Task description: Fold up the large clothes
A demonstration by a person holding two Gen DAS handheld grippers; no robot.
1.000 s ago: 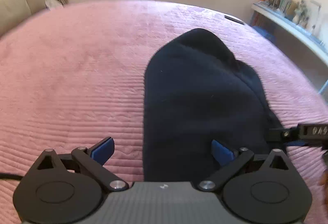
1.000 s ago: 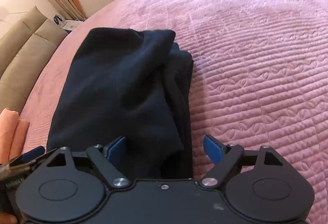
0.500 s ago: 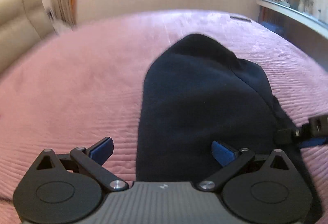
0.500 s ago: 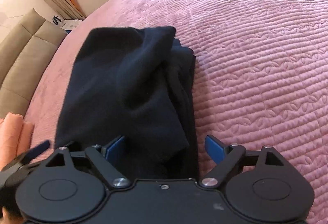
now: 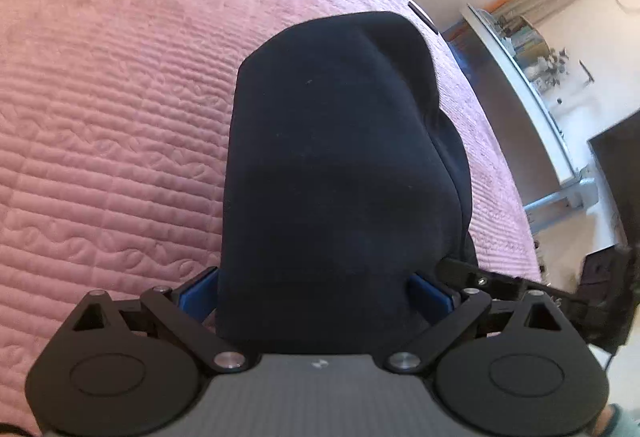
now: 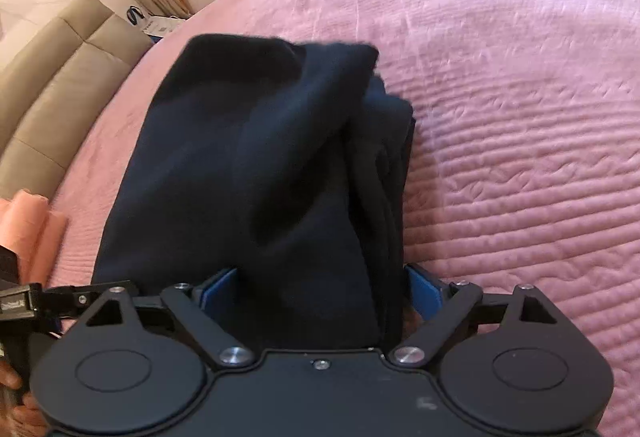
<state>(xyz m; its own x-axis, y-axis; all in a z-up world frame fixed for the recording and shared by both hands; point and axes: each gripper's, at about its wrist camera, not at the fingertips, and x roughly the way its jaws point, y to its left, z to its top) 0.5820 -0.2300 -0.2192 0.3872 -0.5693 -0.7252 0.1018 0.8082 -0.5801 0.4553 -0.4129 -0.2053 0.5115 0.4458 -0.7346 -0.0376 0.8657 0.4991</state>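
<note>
A dark navy garment [image 5: 340, 165] lies folded lengthwise on the pink quilted bed [image 5: 104, 125]. In the left wrist view its near end fills the gap between my left gripper's [image 5: 316, 293] blue pads, which stand wide apart. In the right wrist view the garment [image 6: 256, 173] likewise runs between my right gripper's [image 6: 320, 289] wide-set blue pads, its bunched edge by the right pad. Each gripper's fingers show at the other view's edge: the right gripper [image 5: 500, 283] and the left gripper [image 6: 60, 297].
A beige headboard [image 6: 52, 93] and curtains stand left of the bed. A rolled orange cloth [image 6: 28, 225] lies at the left edge. A shelf with small items [image 5: 532, 57] runs along the right wall.
Both grippers have moved forward and down over the garment's near end, so the cloth now sits between the pads of each. The left view has swung to the right.
</note>
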